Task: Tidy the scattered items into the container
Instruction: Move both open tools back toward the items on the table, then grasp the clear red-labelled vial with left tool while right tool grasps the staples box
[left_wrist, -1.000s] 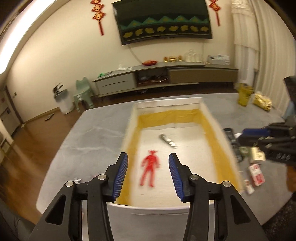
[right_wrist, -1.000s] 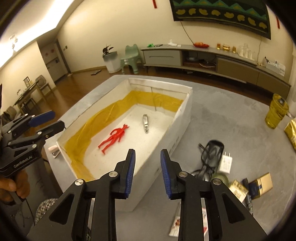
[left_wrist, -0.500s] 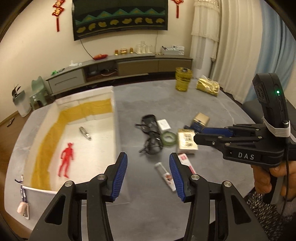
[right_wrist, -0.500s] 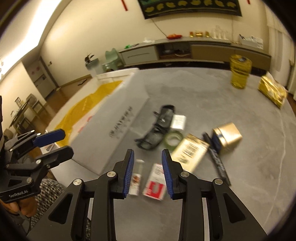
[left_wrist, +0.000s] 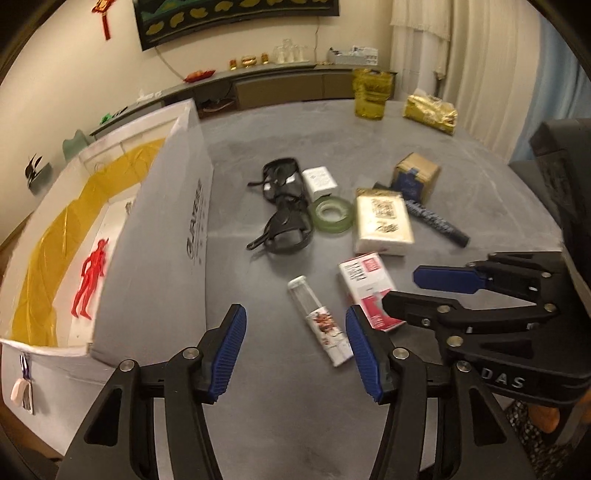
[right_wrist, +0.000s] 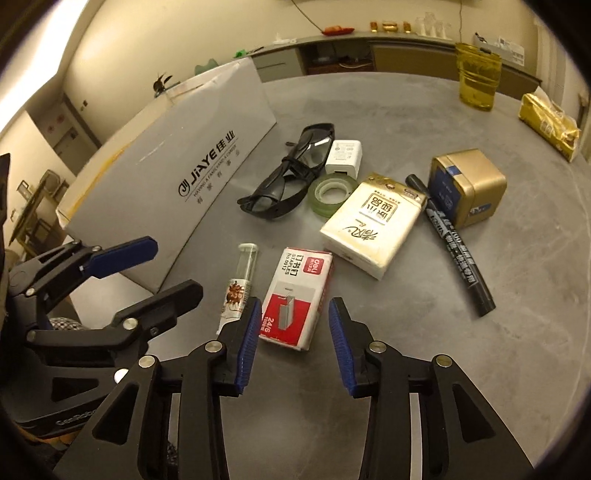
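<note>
The right gripper (right_wrist: 291, 343) hangs wide apart and empty just over the near end of the red-and-white staples box (right_wrist: 295, 299), which lies flat on the grey table (right_wrist: 406, 350) beside the white container (right_wrist: 177, 184). The left gripper (left_wrist: 295, 354) is likewise spread and empty. The box is probably stiff, dense and smooth, best pinched across its long sides.

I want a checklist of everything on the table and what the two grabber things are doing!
Surface: grey table, items scattered.
Job's things: white box holds a red figure; outside lie staples box, glass tube, sunglasses, charger, tape roll, tissue pack, marker, gold tin.
Clutter: yellow jug, gold packet.
Grippers: left gripper open, empty; right gripper open, around staples box.
Cables: nothing seen.
Surroundings: sideboard, curtain.
</note>
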